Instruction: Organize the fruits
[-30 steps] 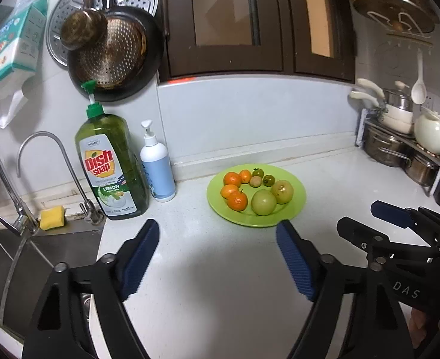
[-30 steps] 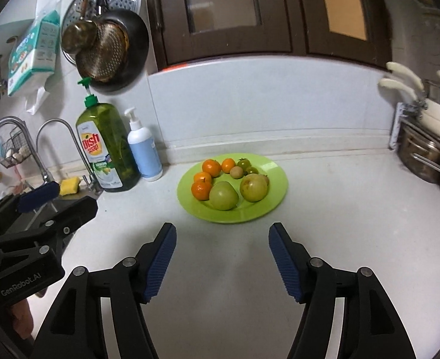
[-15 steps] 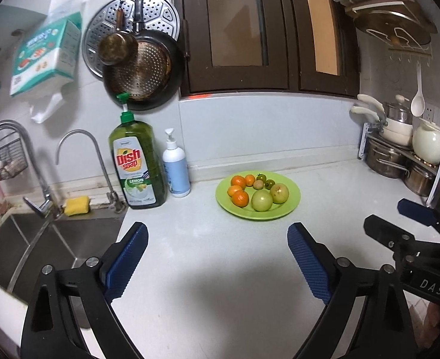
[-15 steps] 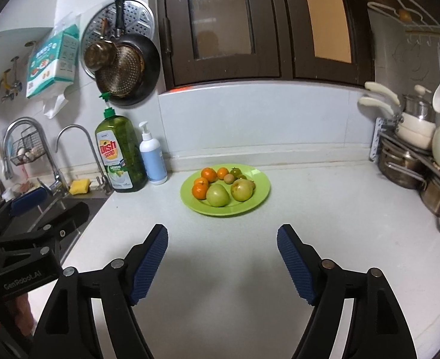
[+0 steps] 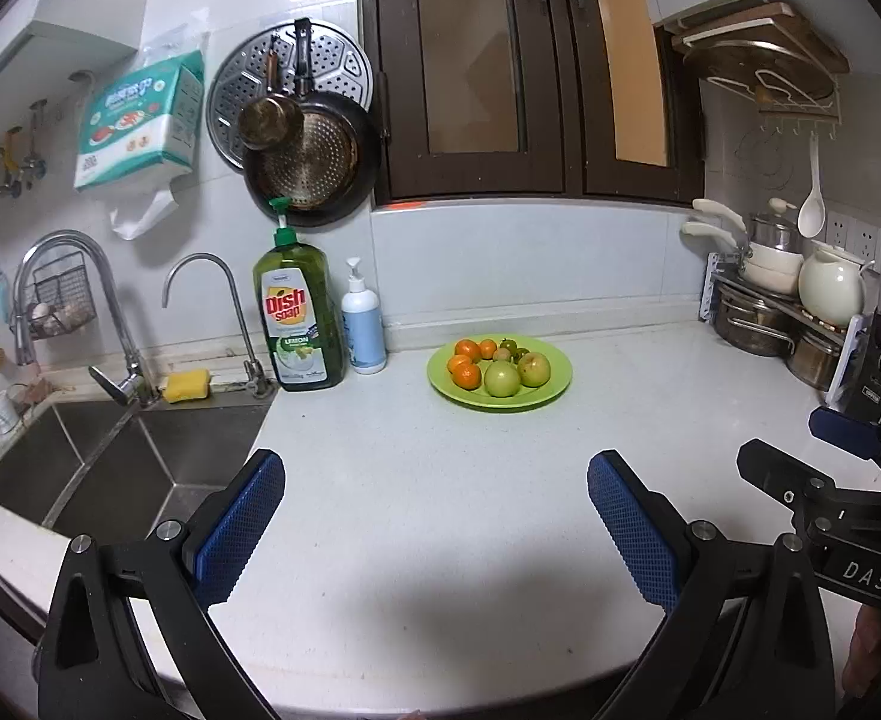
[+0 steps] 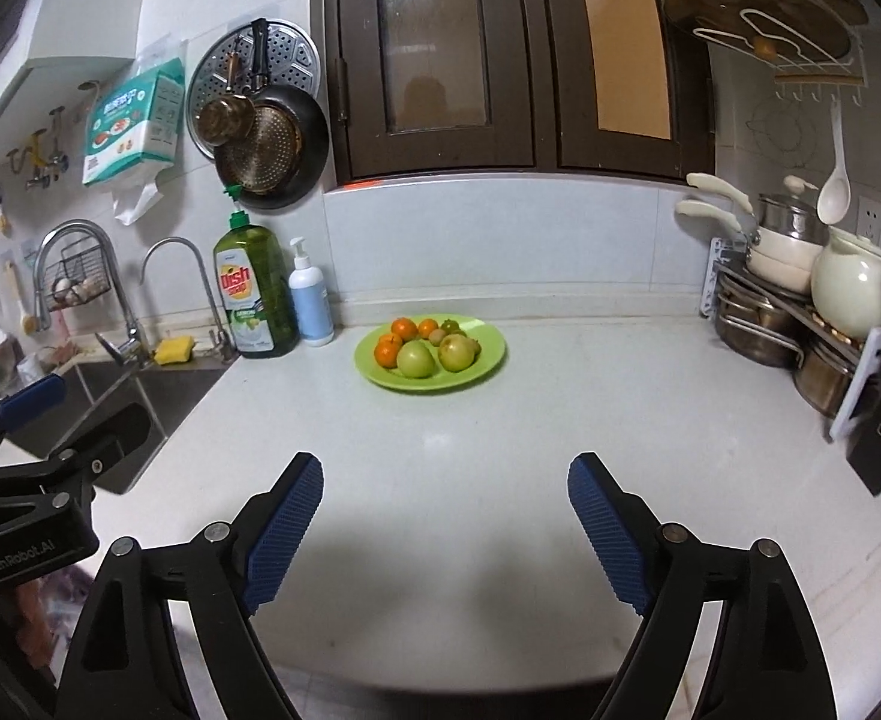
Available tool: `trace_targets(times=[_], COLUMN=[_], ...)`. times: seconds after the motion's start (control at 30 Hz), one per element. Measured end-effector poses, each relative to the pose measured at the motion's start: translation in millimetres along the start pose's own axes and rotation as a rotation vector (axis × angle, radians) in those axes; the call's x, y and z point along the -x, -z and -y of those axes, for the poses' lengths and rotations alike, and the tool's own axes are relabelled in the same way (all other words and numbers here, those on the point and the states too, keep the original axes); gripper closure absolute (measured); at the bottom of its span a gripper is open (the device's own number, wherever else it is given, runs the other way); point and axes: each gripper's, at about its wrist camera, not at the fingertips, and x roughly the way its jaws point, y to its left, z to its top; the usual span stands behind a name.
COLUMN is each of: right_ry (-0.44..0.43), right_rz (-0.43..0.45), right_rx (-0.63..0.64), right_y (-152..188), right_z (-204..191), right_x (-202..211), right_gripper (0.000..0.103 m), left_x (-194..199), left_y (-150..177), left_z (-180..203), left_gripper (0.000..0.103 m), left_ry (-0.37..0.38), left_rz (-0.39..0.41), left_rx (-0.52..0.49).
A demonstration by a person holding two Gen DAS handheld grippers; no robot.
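Well beyond both claws: fruits (image 5: 496,365) on green plate (image 5: 551,389); left claw (image 5: 434,531), right claw (image 6: 445,525) just been widening, empty.

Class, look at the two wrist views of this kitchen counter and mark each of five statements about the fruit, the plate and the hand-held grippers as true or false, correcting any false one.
1. All the fruit lies on the green plate. True.
2. The left hand-held gripper holds an orange. False: its jaws stand open with only bare counter between them.
3. The dish soap bottle stands left of the plate, beside the white pump bottle. True.
4. The right hand-held gripper touches the plate. False: it is well short of the plate, open and empty.
5. The plate sits in the sink. False: it rests on the counter, right of the sink.
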Motion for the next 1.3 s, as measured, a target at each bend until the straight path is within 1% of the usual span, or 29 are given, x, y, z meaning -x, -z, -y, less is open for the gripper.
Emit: trace_targets(times=[0.23, 0.33, 0.53, 1.3], right_ry=[0.018, 0.026, 0.012, 0.005], right_rz=[0.024, 0.029, 0.036, 0.038], right_rx=[0.006, 0.011, 0.005, 0.005], right_y=[14, 18, 22, 26], right_z=[3, 3, 5, 5], right_x=[31, 40, 51, 58], right_gripper=[0.018, 0.017, 0.016, 0.016], left_x=[25, 34, 46, 56], left_y=[11, 15, 19, 24], left_z=[2, 1, 4, 6], left_gripper=[0.000, 0.000, 0.000, 0.000], left_ry=[-0.021, -0.021, -0.036, -0.048], left_rz=[0.013, 0.015, 0.028, 0.030], left_rx=[0.006, 0.017, 0.004, 0.000])
